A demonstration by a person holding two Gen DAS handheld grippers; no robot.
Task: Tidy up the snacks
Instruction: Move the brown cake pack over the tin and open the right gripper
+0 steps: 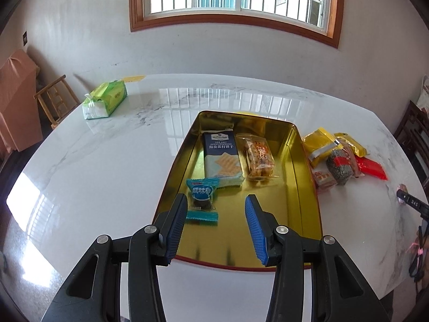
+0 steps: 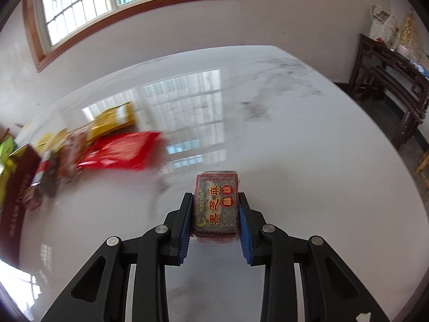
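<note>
A gold tin box (image 1: pixel 303 187) lies open on the white marble table. In it lie a blue cracker pack (image 1: pixel 221 158), a clear pack of golden snacks (image 1: pixel 260 155) and a small blue candy packet (image 1: pixel 202 198). My left gripper (image 1: pixel 216 204) is open and empty above the tin's near end, beside the candy packet. My right gripper (image 2: pixel 215 198) is shut on a black sesame cake pack (image 2: pixel 216 206) with red print, held above the table. A pile of loose snacks (image 1: pixel 340 155) lies right of the tin; it shows blurred in the right wrist view (image 2: pixel 112 145).
A green tissue pack (image 1: pixel 104 102) lies at the table's far left. A wooden chair (image 1: pixel 55 99) stands beyond the left edge. Dark wooden furniture (image 2: pixel 394 80) stands against the wall at the right. The tin's dark red side (image 2: pixel 16 187) shows at the left edge.
</note>
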